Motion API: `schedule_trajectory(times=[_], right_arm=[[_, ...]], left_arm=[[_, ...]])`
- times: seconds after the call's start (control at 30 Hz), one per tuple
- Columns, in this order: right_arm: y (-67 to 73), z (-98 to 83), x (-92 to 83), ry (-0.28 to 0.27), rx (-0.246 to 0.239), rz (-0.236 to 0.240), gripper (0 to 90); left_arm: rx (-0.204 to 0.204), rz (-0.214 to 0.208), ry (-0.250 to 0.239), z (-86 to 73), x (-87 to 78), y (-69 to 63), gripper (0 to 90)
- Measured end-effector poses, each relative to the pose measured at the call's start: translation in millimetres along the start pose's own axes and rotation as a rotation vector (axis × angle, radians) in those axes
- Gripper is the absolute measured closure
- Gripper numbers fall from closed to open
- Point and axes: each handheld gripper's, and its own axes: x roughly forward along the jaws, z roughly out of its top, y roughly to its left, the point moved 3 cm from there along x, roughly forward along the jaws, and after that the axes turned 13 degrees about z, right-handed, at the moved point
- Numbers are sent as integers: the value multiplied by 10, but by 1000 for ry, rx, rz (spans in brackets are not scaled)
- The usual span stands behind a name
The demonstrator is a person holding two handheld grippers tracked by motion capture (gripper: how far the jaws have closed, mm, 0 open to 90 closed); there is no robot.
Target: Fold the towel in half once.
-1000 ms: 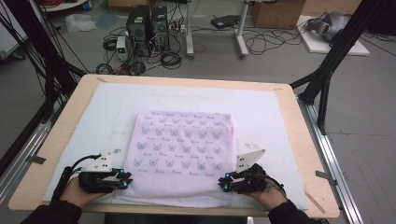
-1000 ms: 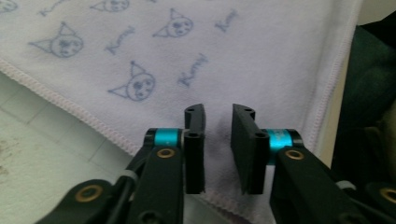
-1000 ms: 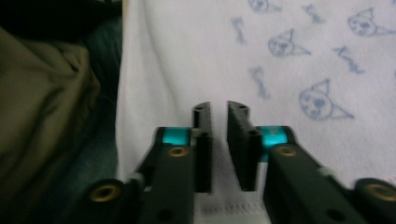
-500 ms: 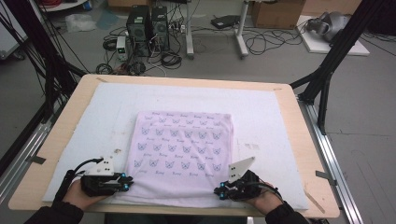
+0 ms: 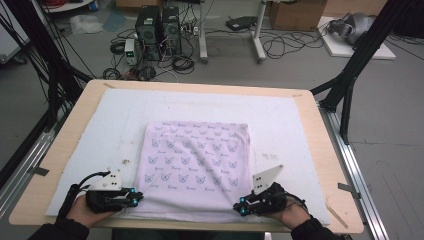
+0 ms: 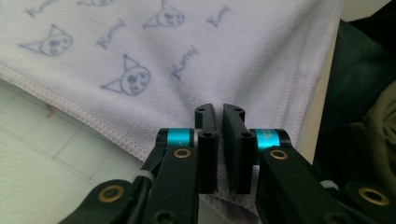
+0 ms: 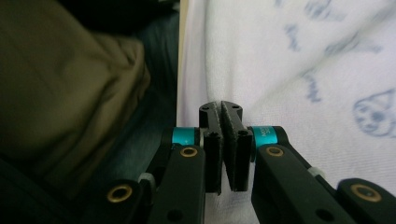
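A lavender towel (image 5: 195,160) printed with cat faces lies flat on a white mat (image 5: 125,115). My left gripper (image 5: 136,199) is at its near left corner, lying low and pointing right. In the left gripper view the jaws (image 6: 219,109) have just been closing and now pinch the towel (image 6: 140,56) beside its hemmed edge. At the near right corner my right gripper (image 5: 241,207) points left. Seen from the right gripper (image 7: 221,106), its jaws are pressed together on the edge of the towel (image 7: 289,70).
The mat covers most of a wooden table (image 5: 327,150) whose near edge runs just under both hands. A person's dark sleeves and olive clothing (image 7: 70,84) sit close behind that edge. Black frame posts (image 5: 350,85) stand at the table's sides, with computers and cables (image 5: 157,25) on the floor beyond.
The right hand has slid a little toward the near edge and its grey plate has tilted. Both grippers' jaws have drawn together at the towel's near corners. The towel lies as before.
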Motion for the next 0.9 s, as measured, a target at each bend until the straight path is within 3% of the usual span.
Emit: schedule_trajectory(times=[0.07,0.13,0.3,0.5,0.67,0.9], right_arm=[[-43,-59,96,45,26,18,821],[-83,-47,75,2,47,18,760],[-147,56,-70,-66,51,-61,624],[-324,138,-169,-95,83,-159,592],[-460,179,-236,-77,96,-231,585],[-699,134,-277,-100,146,-276,567]], left_arm=[[-6,5,1,11,-2,9,724],[-10,16,-2,24,-18,32,657],[-33,52,-28,81,-20,137,620],[-59,92,-38,159,41,306,602],[-92,140,-42,217,136,480,597],[-119,156,-49,302,303,589,600]])
